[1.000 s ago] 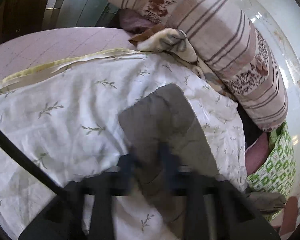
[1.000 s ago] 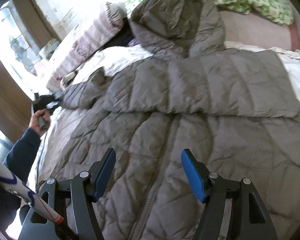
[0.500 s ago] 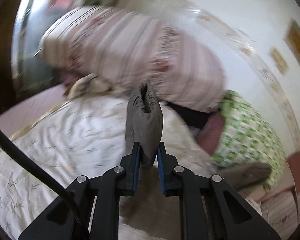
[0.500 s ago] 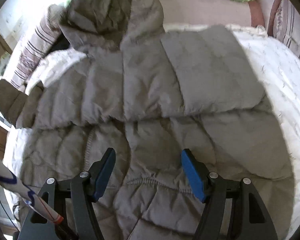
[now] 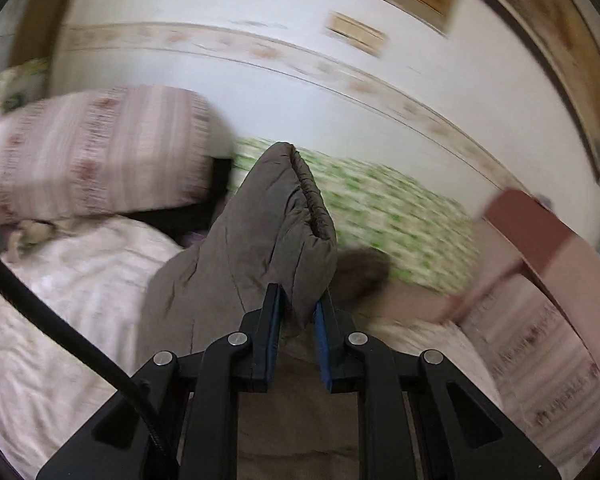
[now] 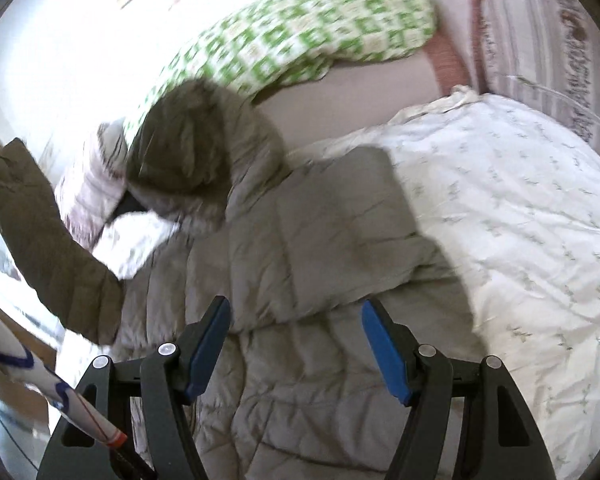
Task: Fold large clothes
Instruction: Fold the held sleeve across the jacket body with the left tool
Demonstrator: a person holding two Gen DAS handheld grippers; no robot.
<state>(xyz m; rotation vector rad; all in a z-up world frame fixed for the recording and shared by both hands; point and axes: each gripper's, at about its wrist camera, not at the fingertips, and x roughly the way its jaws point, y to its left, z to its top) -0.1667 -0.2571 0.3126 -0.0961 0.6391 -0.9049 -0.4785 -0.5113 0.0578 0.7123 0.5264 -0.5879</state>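
my left gripper [image 5: 296, 314] is clamped on the cuff end of a sleeve [image 5: 268, 248] of a grey-brown quilted puffer jacket [image 6: 300, 288], held up off the bed. the sleeve stands ahead of my blue pads, its gathered elastic cuff [image 5: 308, 196] at the top, its long axis running away from me and down behind toward the jacket body. my right gripper [image 6: 296, 344] hangs with its jaws wide apart and holding nothing, just above the jacket's chest. the jacket lies flat below and ahead of that gripper on a white leaf-print quilt [image 6: 520, 248], hood [image 6: 188, 152] at the far end, the other sleeve folded across the chest. the lifted sleeve shows far to that gripper's left. i judge the next move is to carry the sleeve inward across the body; my left hand is the nearer. the fabric looks soft, puffy and slippery. a green checked pillow [image 6: 300, 36] lies beyond the hood.
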